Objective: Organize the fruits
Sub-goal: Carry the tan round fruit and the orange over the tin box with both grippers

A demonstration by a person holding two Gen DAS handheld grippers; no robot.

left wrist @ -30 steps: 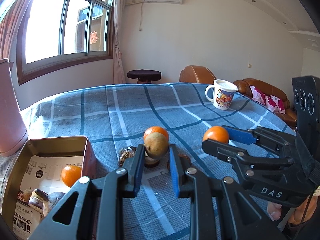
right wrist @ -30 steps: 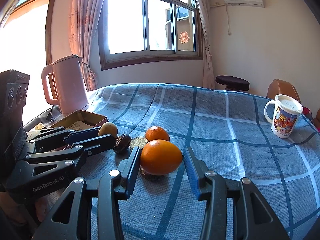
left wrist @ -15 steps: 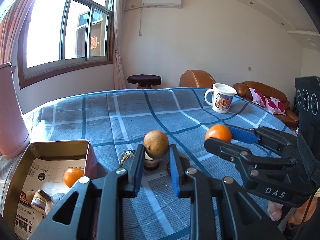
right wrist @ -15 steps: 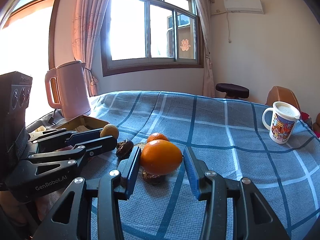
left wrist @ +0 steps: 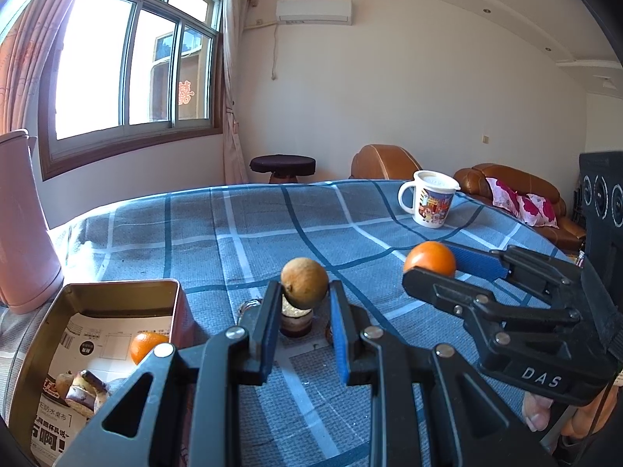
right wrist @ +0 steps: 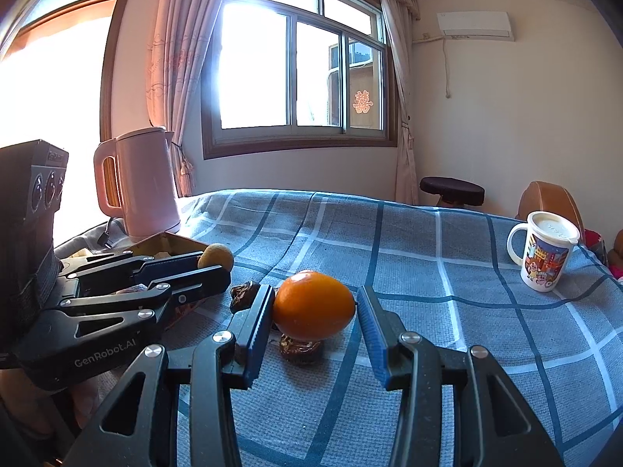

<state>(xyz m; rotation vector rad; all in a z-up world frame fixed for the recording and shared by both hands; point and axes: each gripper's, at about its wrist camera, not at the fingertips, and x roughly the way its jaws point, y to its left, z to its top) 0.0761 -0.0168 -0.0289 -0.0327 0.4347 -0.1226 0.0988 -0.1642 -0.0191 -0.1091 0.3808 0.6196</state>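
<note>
Blue-padded fingers of the left gripper [left wrist: 305, 303] clamp a brown fruit [left wrist: 304, 288] held above the plaid cloth [left wrist: 249, 233], while the right gripper [right wrist: 313, 311] is closed on an orange [right wrist: 314, 310] lifted clear of the table. A dark date [right wrist: 243, 296] lies on the cloth below. An open tin [left wrist: 101, 292] to the left holds a small orange [left wrist: 147, 346] and other pieces. A mug [left wrist: 428, 204] and pink kettle [right wrist: 144, 185] stand farther back.
</note>
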